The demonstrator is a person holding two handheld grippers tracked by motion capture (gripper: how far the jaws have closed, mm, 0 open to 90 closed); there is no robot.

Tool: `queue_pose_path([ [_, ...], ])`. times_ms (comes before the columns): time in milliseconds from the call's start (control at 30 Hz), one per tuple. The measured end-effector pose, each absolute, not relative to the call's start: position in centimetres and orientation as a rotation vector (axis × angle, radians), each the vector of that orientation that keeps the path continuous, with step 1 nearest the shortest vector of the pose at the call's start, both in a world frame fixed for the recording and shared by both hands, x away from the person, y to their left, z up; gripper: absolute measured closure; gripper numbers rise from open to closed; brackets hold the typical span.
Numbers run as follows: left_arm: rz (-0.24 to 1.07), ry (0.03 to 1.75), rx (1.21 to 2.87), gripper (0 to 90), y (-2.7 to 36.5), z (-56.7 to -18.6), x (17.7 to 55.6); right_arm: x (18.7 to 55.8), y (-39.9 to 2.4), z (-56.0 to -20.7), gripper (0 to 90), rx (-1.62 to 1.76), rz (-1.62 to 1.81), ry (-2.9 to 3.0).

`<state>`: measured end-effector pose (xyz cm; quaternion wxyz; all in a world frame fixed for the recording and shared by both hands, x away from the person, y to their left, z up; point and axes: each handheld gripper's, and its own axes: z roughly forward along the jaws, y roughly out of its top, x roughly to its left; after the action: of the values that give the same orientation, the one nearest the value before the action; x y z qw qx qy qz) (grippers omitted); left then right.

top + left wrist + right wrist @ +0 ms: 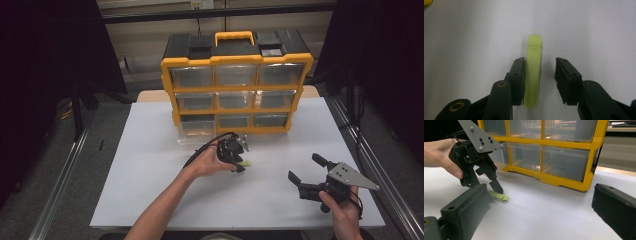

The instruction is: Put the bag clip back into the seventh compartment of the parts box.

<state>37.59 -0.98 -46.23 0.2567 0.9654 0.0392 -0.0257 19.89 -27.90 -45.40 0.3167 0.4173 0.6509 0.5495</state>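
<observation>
A flat yellow-green piece (247,163) (534,72) (499,195) lies on the white table top (150,175). My left gripper (240,167) (540,61) (494,188) points down over it, one jaw on each side. In the left gripper view, one pad rests against the piece's side while a gap separates the other pad from it. My right gripper (304,166) (540,192) is held low at the table's right, open wide, nothing between its jaws, aimed toward the left gripper.
A yellow and black drawer organizer (237,60) (549,143) with clear drawers stands at the back of the table. Its bottom-left drawer (196,127) sticks out slightly. Metal rails run along both sides of the table, and dark curtains hang beyond them.
</observation>
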Motion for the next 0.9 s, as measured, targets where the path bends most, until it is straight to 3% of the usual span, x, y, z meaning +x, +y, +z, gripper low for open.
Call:
queue_pose_path([
  [400, -0.083, 0.146, 2.622, 78.0, -0.84, -46.15, 37.93, 19.88, -27.93, -45.41, 0.5, 1.096, 1.446, 1.716],
  [900, -0.113, 0.147, 2.609, 78.5, -0.79, -45.99, 37.65, 19.87, -28.12, -45.43, 0.2, 1.101, 1.453, 1.713],
])
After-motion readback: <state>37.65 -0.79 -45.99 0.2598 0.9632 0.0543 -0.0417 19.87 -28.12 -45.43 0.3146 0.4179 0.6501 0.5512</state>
